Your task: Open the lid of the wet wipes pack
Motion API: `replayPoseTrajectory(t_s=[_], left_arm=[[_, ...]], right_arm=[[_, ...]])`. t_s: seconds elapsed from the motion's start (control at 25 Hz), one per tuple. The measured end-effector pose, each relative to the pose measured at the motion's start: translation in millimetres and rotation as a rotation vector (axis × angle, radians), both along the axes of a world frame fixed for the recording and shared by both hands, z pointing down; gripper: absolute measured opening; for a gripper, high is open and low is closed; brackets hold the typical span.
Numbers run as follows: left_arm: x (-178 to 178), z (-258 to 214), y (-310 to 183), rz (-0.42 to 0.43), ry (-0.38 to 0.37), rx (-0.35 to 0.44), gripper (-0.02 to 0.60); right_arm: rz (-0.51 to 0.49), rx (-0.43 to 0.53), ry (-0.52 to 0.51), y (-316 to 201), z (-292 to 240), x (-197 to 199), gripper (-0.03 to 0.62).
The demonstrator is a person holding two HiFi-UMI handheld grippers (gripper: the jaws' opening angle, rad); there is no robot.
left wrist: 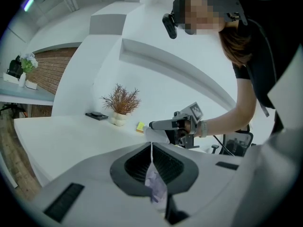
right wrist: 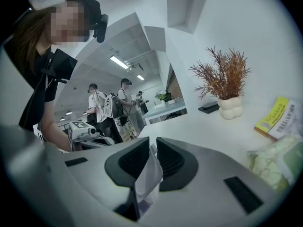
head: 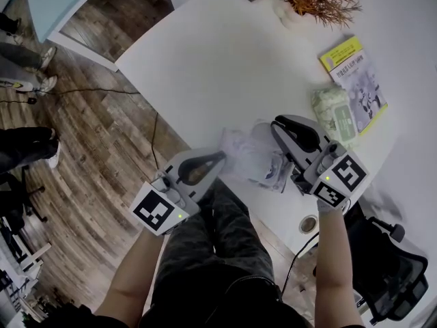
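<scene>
left gripper [head: 218, 158] clamped tight on crumpled translucent plastic wrapper [head: 247, 154]; right gripper [head: 278, 132] pinched its other edge. pale green wet wipes pack [head: 333, 111] lay at wrapper's 2 o'clock, apart.

Grey left gripper [head: 222, 157], marker cube [head: 158, 210], dark trousers [head: 213, 251]

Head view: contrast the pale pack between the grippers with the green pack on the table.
The crumpled plastic pack is pale purplish, unlike the green plastic pack. The left gripper and right gripper pinch the crumpled one; the green one lies untouched. Both look soft.
</scene>
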State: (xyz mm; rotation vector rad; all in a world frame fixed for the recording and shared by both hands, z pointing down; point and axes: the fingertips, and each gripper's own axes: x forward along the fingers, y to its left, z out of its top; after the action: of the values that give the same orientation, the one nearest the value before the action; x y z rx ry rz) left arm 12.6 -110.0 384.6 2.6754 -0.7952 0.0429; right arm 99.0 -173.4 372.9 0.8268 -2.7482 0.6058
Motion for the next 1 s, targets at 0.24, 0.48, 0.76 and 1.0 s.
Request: replayPoseTrajectory(t_s=[0.24,0.48,0.76,1.0], left_arm=[[-3,2,-4,-0.018,0.004,-0.016,0.021],[-4,4,-9,-0.03,0.005,-0.024,0.021],[-6,6,-15,-0.046,0.01,-0.035,0.021],[-6,7,-19,-0.053,0.015,-0.039,0.021]], right_arm=[[-0.016,-0.081,-0.006,-8,13,1,0.054],[-0.027,-0.165,-0.014,-13,27,2,0.054],[-0.038,-0.238,-0.034,-14,36,2,0.057],[-0.053,-0.302,-0.039,-15,43,1,0.06]])
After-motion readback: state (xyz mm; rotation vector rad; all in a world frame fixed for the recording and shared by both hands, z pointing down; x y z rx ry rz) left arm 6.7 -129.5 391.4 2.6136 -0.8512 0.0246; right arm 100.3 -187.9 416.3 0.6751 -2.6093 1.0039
